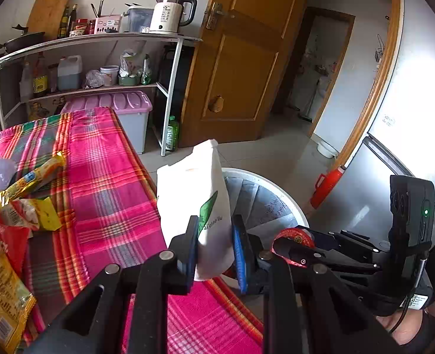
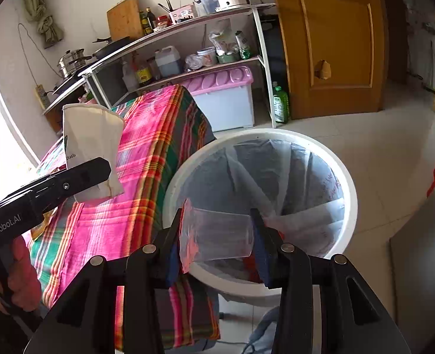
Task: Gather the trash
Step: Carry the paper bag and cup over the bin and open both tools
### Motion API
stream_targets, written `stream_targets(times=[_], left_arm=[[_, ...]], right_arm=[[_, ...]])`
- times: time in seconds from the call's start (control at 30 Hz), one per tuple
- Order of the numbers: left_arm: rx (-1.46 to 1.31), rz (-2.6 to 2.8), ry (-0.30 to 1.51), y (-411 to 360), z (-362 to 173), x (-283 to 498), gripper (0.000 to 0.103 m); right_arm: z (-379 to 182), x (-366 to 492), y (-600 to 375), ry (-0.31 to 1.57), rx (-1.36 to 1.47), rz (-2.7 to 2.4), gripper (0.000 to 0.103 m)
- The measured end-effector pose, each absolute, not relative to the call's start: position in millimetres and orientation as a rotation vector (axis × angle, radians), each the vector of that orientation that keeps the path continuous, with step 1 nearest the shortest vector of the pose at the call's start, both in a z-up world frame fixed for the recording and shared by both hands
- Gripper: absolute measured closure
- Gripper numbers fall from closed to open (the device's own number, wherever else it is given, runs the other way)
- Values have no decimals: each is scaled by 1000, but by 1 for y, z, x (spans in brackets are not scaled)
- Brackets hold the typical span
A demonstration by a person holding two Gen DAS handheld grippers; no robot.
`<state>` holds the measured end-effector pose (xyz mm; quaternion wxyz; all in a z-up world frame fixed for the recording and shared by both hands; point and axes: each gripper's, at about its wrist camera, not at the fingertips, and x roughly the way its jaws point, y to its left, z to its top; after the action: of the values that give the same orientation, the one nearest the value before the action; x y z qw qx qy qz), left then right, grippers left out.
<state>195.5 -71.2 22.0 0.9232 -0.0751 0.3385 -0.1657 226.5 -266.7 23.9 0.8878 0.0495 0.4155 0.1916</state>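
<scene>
Left wrist view shows the left gripper (image 1: pixel 214 244), its fingers clamped on a white paper bag (image 1: pixel 193 203) held upright over the edge of the checked surface (image 1: pixel 111 188). The right gripper (image 2: pixel 217 236) pinches a clear plastic cup (image 2: pixel 217 233) lying sideways above the white bin (image 2: pixel 350 188), whose grey liner (image 2: pixel 264 165) looks nearly empty. Snack wrappers (image 1: pixel 31 183) lie on the surface.
</scene>
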Motion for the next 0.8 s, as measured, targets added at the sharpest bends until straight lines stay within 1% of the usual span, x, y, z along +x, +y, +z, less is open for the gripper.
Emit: stream_targets(times=[0.3, 0.57, 0.6, 0.67, 0.73, 0.8], left_arm=[[-138, -405, 731, -105, 8, 221, 80], [-157, -438, 782, -117, -4, 236, 80], [-156, -438, 786, -118, -5, 236, 79], [-160, -439, 790, -118, -5, 237, 74], [-166, -436, 790, -116, -5, 237, 69], [-174, -435, 787, -114, -4, 237, 68]], right_arm=[[10, 244, -288, 900, 123, 337, 61], [-1, 253, -296, 930, 130, 309, 60], [-2, 254, -296, 931, 127, 306, 59], [-2, 254, -295, 929, 124, 304, 55], [-2, 254, -295, 927, 125, 302, 54], [0, 253, -295, 925, 123, 300, 54]])
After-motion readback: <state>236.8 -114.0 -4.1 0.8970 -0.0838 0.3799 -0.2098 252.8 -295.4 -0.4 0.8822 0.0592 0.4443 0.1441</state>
